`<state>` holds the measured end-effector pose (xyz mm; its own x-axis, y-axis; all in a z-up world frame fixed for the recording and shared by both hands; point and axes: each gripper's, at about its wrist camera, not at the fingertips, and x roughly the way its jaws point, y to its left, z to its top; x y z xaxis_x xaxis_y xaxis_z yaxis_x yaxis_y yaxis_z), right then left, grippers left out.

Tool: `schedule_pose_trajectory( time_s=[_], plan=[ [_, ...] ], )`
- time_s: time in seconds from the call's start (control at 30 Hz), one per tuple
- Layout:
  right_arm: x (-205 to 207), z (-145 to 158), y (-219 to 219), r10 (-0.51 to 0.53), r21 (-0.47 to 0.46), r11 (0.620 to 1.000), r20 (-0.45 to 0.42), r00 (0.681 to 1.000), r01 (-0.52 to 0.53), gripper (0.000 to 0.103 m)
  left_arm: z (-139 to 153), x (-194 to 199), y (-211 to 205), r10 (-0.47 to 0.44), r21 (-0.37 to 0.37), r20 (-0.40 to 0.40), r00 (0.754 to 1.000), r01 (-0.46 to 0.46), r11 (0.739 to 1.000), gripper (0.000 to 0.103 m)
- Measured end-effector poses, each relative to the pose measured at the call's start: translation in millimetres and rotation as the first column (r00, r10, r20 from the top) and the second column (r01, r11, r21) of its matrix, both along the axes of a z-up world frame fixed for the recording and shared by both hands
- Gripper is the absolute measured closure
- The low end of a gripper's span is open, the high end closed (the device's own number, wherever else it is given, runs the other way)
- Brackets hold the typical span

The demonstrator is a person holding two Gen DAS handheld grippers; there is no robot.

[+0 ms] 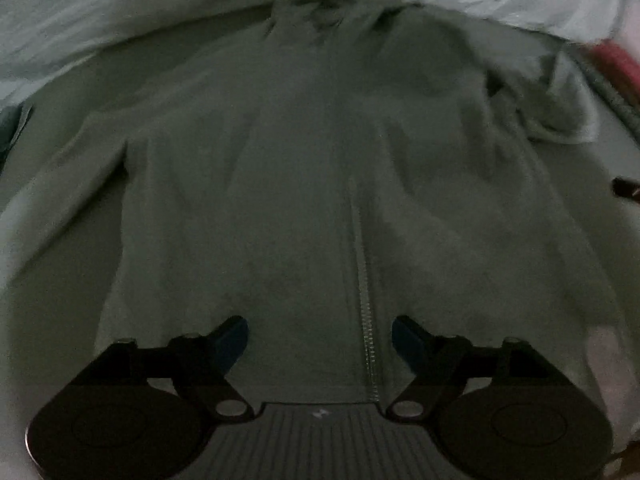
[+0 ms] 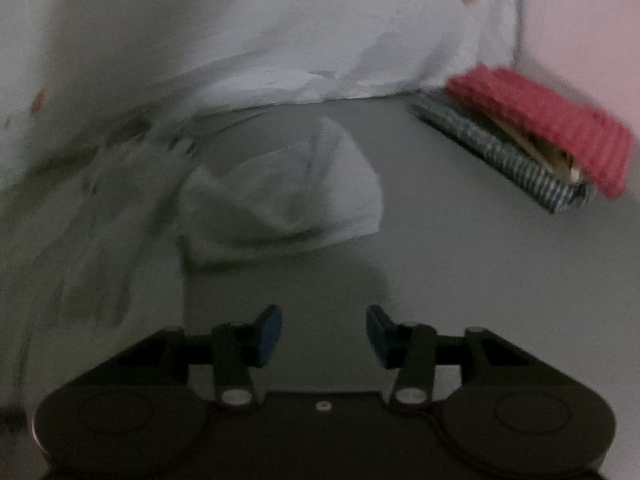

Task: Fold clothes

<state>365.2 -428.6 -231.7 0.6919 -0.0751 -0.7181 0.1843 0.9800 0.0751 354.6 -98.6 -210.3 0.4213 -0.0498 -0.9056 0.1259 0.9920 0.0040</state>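
Observation:
A pale grey-green zip jacket (image 1: pixel 304 184) lies spread flat on the grey surface in the left wrist view, zipper (image 1: pixel 366 312) running toward me and collar at the far end. My left gripper (image 1: pixel 320 340) hovers over its hem, open, nothing between its fingers. One sleeve stretches to the left; the other (image 1: pixel 560 112) is bunched at the far right. In the right wrist view that bunched sleeve end (image 2: pixel 288 196) lies ahead, the jacket's body (image 2: pixel 92 216) blurred at the left. My right gripper (image 2: pixel 324 334) is open over bare surface, holding nothing.
A white crumpled sheet (image 2: pixel 280 40) is piled along the back. A stack of folded clothes, red knit (image 2: pixel 548 128) on top of a grey striped piece (image 2: pixel 504 160), lies at the far right. Bare grey surface (image 2: pixel 460 280) spreads to the right of the sleeve.

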Motion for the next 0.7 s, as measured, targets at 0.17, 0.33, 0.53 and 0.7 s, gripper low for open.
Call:
schedule_pose_trajectory(
  time_s=[0.17, 0.33, 0.53, 0.7],
  plan=[
    [41.0, -4.6, -21.1, 0.041, 0.106, 0.993, 0.059, 0.997, -0.047, 0.029, -2.6, -3.8, 10.4, 0.097, -0.016, -0.015, 0.995, -0.097, 0.995, 0.003],
    [84.5, -8.1, -32.9, -0.019, 0.11, 0.994, 0.1, 0.995, 0.008, 0.023, -6.9, -3.8, 13.4, 0.115, -0.017, -0.009, 0.993, -0.115, 0.993, 0.0],
    [119.0, -12.7, -36.3, 0.023, 0.062, 0.998, 0.045, 0.999, -0.026, 0.096, -8.5, -6.0, 12.0, 0.139, -0.018, 0.008, 0.99, -0.138, 0.99, 0.0],
    [42.2, 49.8, 38.7, 0.455, -0.183, 0.887, 0.19, 0.87, -0.424, 0.096, -7.9, -7.1, 11.6, 0.154, -0.023, 0.016, 0.988, -0.153, 0.988, 0.0]
  ],
)
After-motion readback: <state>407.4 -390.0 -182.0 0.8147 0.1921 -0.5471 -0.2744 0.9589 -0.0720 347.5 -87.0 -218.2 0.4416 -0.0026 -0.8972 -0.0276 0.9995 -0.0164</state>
